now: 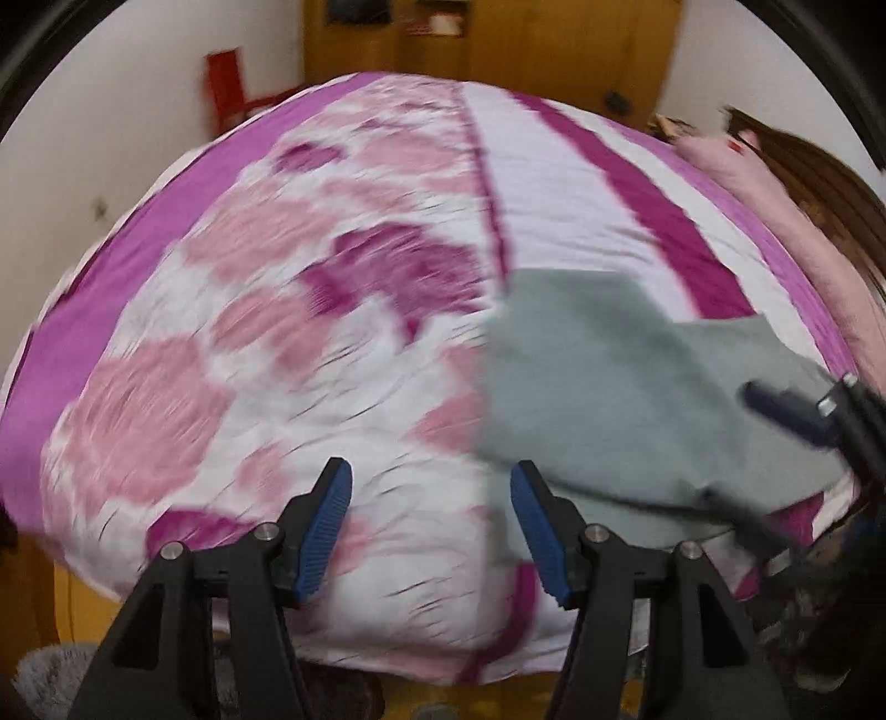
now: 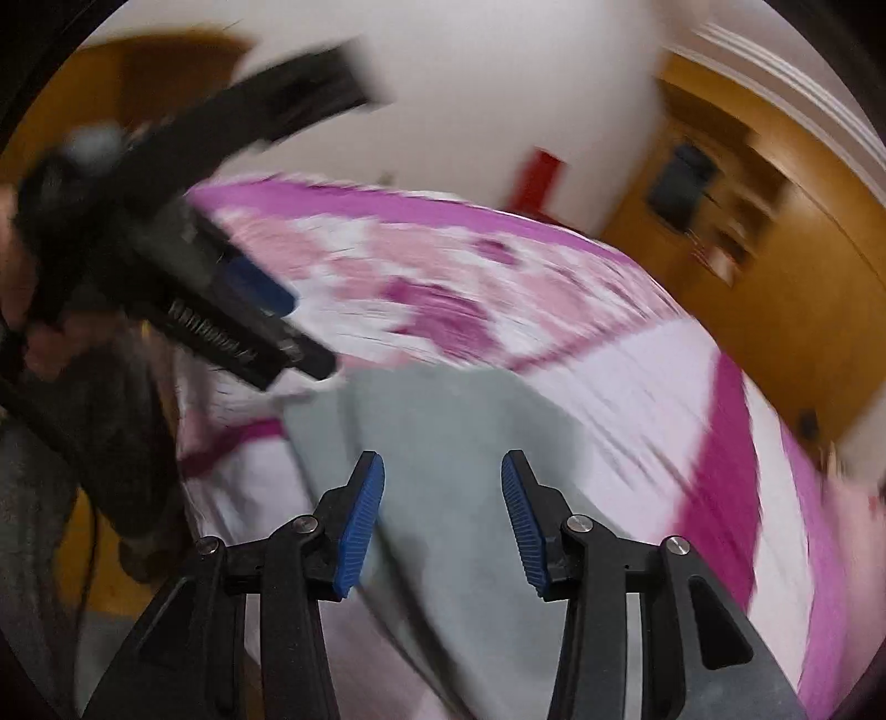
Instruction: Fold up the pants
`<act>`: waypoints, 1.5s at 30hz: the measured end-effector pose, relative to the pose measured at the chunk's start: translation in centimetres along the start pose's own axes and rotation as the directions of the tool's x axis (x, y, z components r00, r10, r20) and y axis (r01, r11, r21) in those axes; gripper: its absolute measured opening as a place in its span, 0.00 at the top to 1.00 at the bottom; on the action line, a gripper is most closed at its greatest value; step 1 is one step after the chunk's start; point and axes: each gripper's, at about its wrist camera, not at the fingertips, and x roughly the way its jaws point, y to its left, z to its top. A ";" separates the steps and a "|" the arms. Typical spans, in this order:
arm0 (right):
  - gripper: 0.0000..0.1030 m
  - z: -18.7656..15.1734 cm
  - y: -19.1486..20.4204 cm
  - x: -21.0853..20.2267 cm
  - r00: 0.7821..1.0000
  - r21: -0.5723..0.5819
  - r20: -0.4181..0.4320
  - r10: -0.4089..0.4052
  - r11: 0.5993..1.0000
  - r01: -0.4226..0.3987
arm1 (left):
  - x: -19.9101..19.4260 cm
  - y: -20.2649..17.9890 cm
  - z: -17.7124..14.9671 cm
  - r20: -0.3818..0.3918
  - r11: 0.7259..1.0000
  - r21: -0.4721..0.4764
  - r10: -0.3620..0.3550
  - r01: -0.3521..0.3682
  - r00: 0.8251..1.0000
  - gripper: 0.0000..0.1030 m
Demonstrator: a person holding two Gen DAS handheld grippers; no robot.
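Pants [image 2: 443, 443] are lying on the bedspread [image 1: 277, 332]; we are hovering left gripper [image 1: 431, 531] and right gripper [image 2: 442, 518], both spread and empty, likely needing an edge grasp next.

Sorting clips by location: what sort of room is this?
Most likely a bedroom: a bed with a pink and magenta bedspread, a wooden wardrobe against the wall, and grey pants laid on the bed.
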 end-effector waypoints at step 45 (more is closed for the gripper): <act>1.00 1.6 7.5 3.9 0.999 -0.443 -0.013 0.037 0.895 -0.039 | -1.0 5.2 -1.0 0.011 0.977 -0.184 -0.106 0.106 0.994 0.39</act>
